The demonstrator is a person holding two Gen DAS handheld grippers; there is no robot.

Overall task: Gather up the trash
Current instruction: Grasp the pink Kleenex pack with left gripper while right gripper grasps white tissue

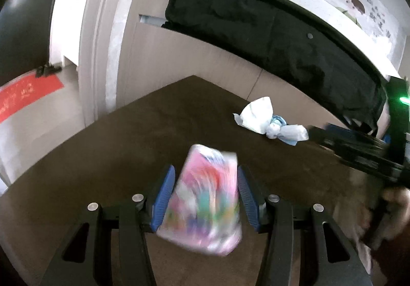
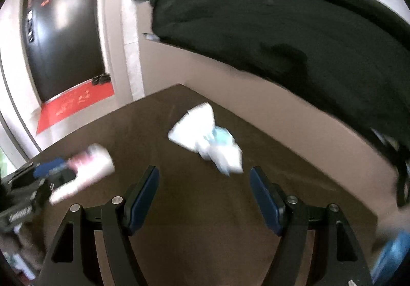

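L gripper (image 1: 206, 195) pinches a pink multicolour plastic wrapper (image 1: 205, 202) between blue pads, lifted off the dark brown table (image 1: 115, 137) for binning. R gripper (image 2: 205, 198), fingers wide, lines up just short of the crumpled white-and-blue tissue wad (image 2: 207, 137), mid-table, nearer the beige wall (image 2: 294, 116).

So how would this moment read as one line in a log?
left gripper: shut on colourful packet | right gripper: open, empty, near crumpled tissue | tissue lies on brown table

The left gripper (image 1: 206, 178) has its 2 blue pads (image 1: 164, 198) closed against a colourful packet (image 1: 205, 201). The right gripper (image 2: 205, 178) hangs with its jaws spread wide, nothing between them.
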